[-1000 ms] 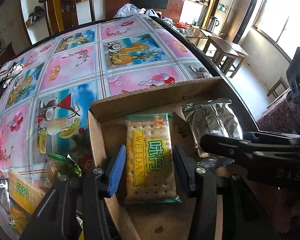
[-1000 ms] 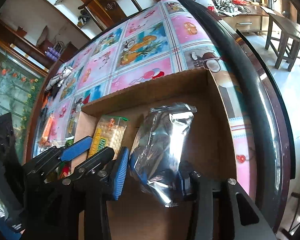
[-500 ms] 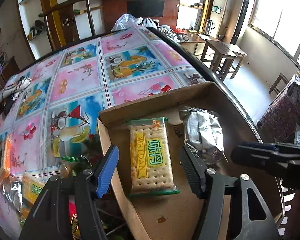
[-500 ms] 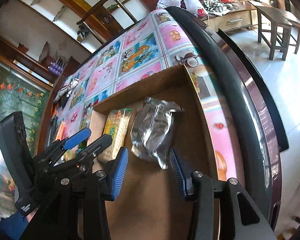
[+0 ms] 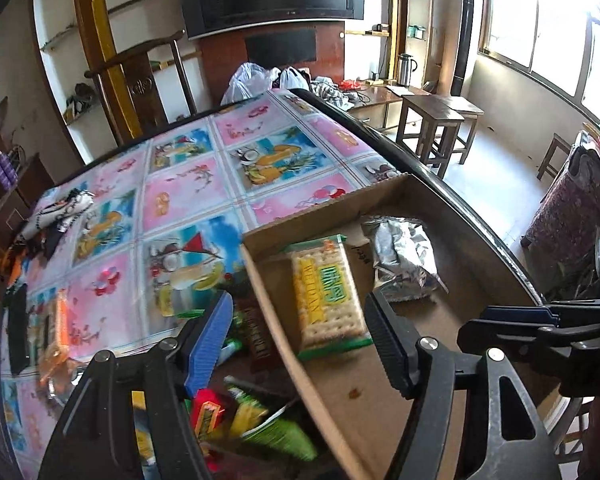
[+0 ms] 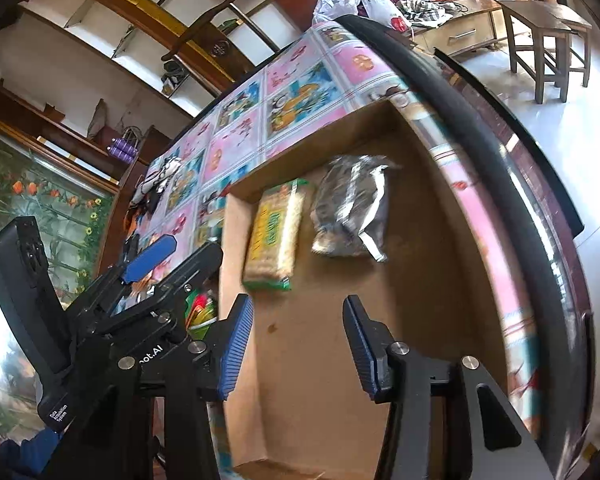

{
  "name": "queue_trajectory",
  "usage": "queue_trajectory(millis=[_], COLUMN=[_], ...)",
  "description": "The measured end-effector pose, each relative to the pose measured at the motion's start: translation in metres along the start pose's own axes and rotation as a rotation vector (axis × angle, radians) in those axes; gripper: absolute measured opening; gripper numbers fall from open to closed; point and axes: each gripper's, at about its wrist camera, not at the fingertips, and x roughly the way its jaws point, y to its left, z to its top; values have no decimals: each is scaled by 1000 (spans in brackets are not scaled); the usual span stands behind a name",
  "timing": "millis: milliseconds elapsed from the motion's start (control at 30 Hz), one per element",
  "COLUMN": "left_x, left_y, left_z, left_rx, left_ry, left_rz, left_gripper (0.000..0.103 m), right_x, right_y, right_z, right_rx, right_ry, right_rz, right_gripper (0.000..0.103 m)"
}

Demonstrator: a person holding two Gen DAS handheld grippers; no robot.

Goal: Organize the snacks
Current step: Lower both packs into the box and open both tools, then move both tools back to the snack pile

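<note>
Both claws are released and empty. My left claw (image 5: 300,336) has just been opening; the cracker pack (image 5: 327,294) that sat between its jaws a second ago now lies flat on the floor of the cardboard box (image 5: 432,196), clear of both pads. My right claw (image 6: 298,344) has likewise just been opening; the silver foil pouch (image 6: 350,208) it straddled a second ago now rests in the box, just beside the cracker pack and on the side nearer the tabletop (image 5: 188,184) edge. Both claws have backed away, and both snacks now sit well ahead of the fingertips.

Meaning for the task: two snacks are placed, side by side against the far wall of the box, and most of the box floor is bare. In my judgement this placement step is complete.

Remaining work: loose snacks (image 5: 256,412) lie on the tabletop outside the left wall of the box, below my left claw. The next move is probably a reach there, keeping the pads clear of the box wall.
</note>
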Motion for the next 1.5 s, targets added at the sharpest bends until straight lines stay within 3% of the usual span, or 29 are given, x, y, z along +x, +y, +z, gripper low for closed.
queue_trajectory(millis=[333,467,667,767,900,1133,1267,1400,1500], left_x=[-38,-50,-62,-66,-67,-60,-43,-30,-16], left_y=[60,109,199,221,224,223,251,281,299], left_z=[-26,-53,-108,-130,-150,-146,-137,-116,-95], left_rx=[-43,-121,-319,-365,-344,-303,-464,-577,-601], left_ry=[-25,3,83,106,116,112,146,138,148], left_rz=[21,37,49,51,34,-8,-74,-47,-28], left_gripper=[69,71,72,72,72,72,72,72,76], right_x=[18,30,55,66,78,80,78,72,68], right_y=[63,89,116,126,137,140,139,139,139], right_z=[-19,-28,-49,-60,-71,-78,-82,-87,-92], right_rx=[-79,-123,-169,-194,-221,-228,-233,-245,-260], right_ry=[12,32,91,127,163,172,168,154,146], right_rz=[15,21,18,15,6,-16,-35,-53,-72], right_gripper=[51,52,53,53,53,53,53,53,53])
